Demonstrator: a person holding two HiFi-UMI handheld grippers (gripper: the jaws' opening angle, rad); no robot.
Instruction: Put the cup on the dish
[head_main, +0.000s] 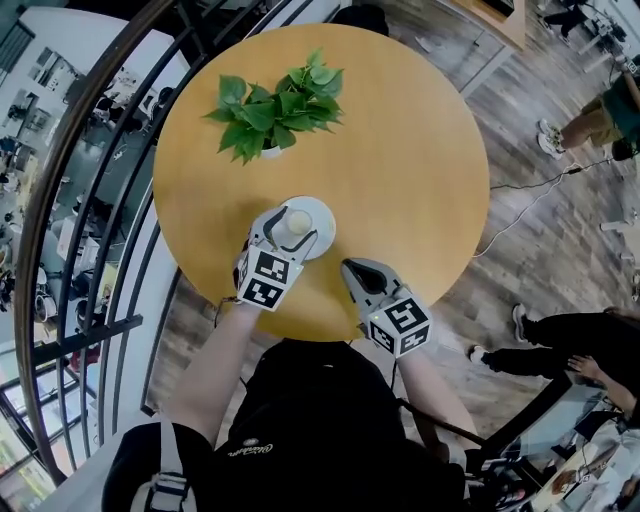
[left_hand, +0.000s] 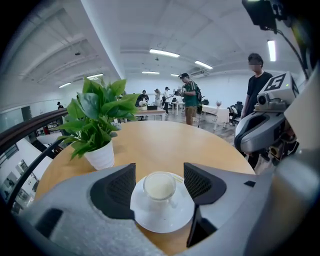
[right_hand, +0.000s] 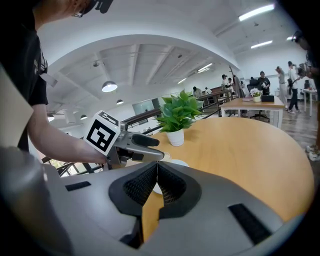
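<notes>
**Cup on the saucer, open jaws could clip it**

The left gripper (head_main: 288, 232) could clip the cup's handle if it drifted sideways, tipping or sliding the cup. The white cup (left_hand: 160, 187) stands upright on its saucer (left_hand: 162, 220), between that gripper's spread jaws and touching neither. The right gripper (right_hand: 157, 167) is pressed together, empty, off to the side.

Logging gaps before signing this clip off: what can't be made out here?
Head view: handle of the cup, under the left gripper.
Right gripper view: most of cup and dish, behind the left gripper and the shut right gripper.
Left gripper view: cup filled or empty, inside uniformly pale.
</notes>
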